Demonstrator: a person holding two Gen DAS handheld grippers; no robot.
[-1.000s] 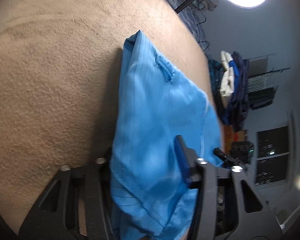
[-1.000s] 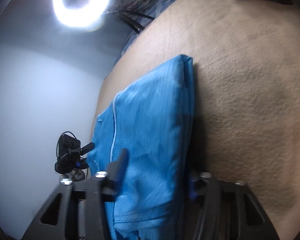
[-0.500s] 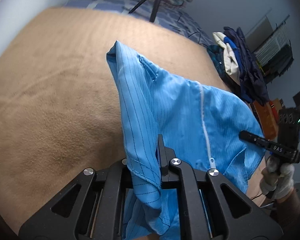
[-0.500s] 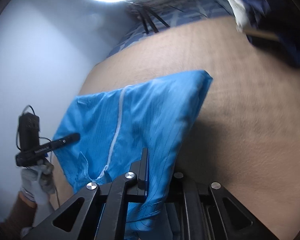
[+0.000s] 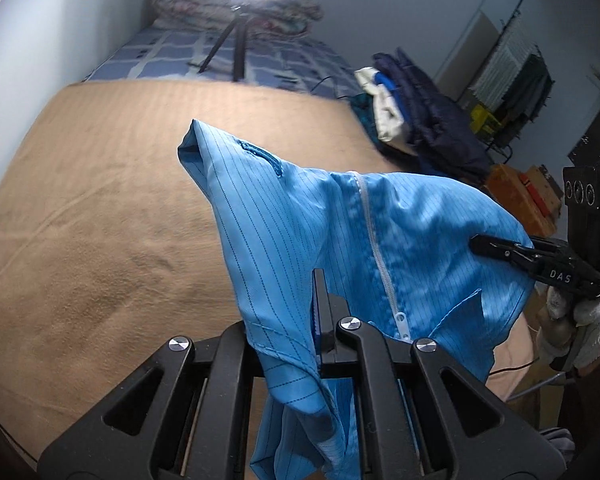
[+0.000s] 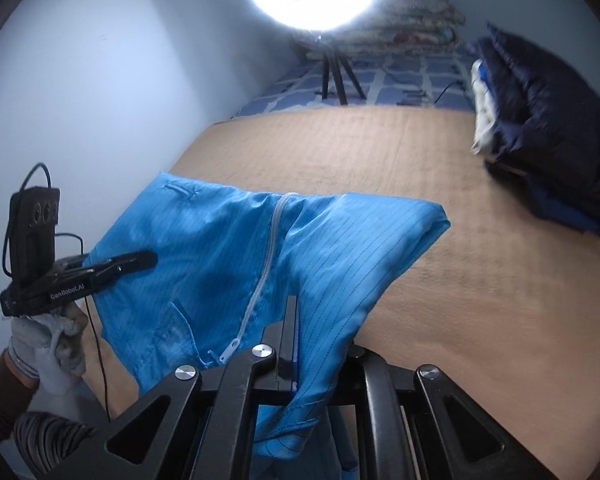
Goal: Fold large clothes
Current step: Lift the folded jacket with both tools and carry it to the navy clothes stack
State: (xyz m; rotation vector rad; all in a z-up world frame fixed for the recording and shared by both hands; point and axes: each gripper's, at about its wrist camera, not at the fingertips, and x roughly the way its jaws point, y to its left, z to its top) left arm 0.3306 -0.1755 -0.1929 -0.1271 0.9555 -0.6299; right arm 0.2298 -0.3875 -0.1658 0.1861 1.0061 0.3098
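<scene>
A bright blue pinstriped garment (image 5: 340, 232) with a white zipper hangs lifted above the tan blanket (image 5: 100, 200). It also shows in the right wrist view (image 6: 236, 248). My left gripper (image 5: 318, 292) is shut on its near hem edge. My right gripper (image 6: 290, 320) is shut on the opposite side of the same hem. Each gripper shows in the other's view, the right one (image 5: 500, 250) and the left one (image 6: 132, 260), pinching the cloth. The garment's far folded corner (image 5: 192, 140) droops toward the blanket.
A pile of dark and white clothes (image 5: 416, 120) lies at the blanket's right edge, also in the right wrist view (image 6: 540, 128). A ring light on a tripod (image 5: 236, 52) stands on the blue patterned bedding (image 5: 220, 56) behind. Boxes (image 5: 528, 196) sit at the far right.
Both grippers closed on the garment's hem and raised it off the blanket. The cloth now hangs stretched between them, and the views tilted up toward the room.
</scene>
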